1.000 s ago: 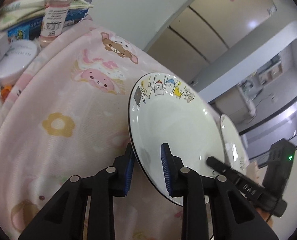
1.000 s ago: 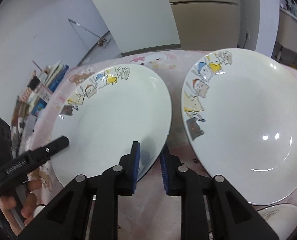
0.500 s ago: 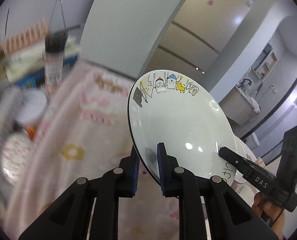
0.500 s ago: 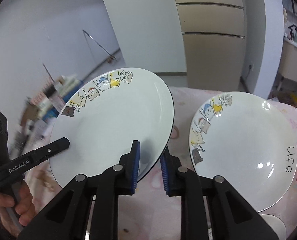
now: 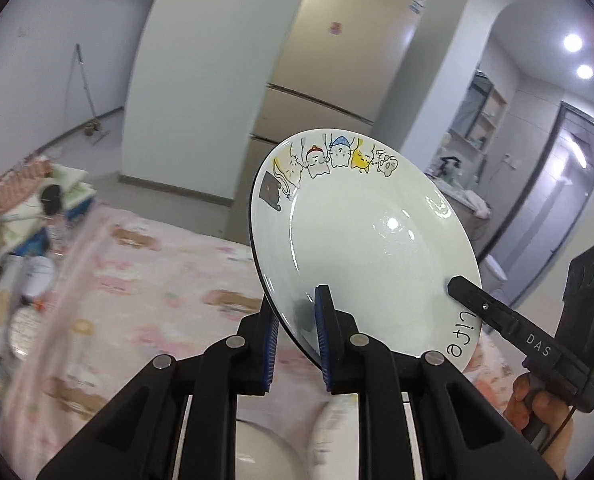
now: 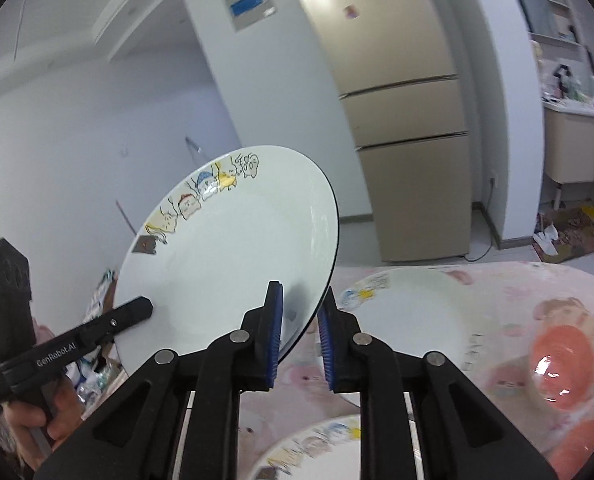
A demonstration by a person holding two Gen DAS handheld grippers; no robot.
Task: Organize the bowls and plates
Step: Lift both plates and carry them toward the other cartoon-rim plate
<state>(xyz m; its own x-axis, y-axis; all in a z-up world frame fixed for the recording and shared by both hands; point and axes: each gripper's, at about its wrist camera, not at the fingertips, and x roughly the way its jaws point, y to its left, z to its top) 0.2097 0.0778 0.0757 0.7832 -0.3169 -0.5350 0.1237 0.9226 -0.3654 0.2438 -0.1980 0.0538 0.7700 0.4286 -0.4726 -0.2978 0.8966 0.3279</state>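
Observation:
A white plate with cartoon cats on its rim (image 5: 369,240) is held in the air by both grippers, tilted up. My left gripper (image 5: 297,320) is shut on its left edge. My right gripper (image 6: 300,316) is shut on its right edge; the same plate shows in the right wrist view (image 6: 233,256). The right gripper's finger (image 5: 481,304) also shows in the left wrist view, and the left gripper's finger (image 6: 109,324) in the right wrist view. A second cat plate (image 6: 409,304) lies on the table below, and a third (image 6: 317,448) lies near the front.
The table has a pink cartoon cloth (image 5: 145,280). A red translucent bowl (image 6: 561,360) sits at the right. Boxes, a bottle and jars (image 5: 37,216) crowd the left end. A white dish (image 5: 265,448) lies under the left gripper. A fridge (image 6: 409,128) stands behind.
Both grippers have lifted the plate well above the table and tilted it upward. The second plate has dropped lower and further away in the right wrist view.

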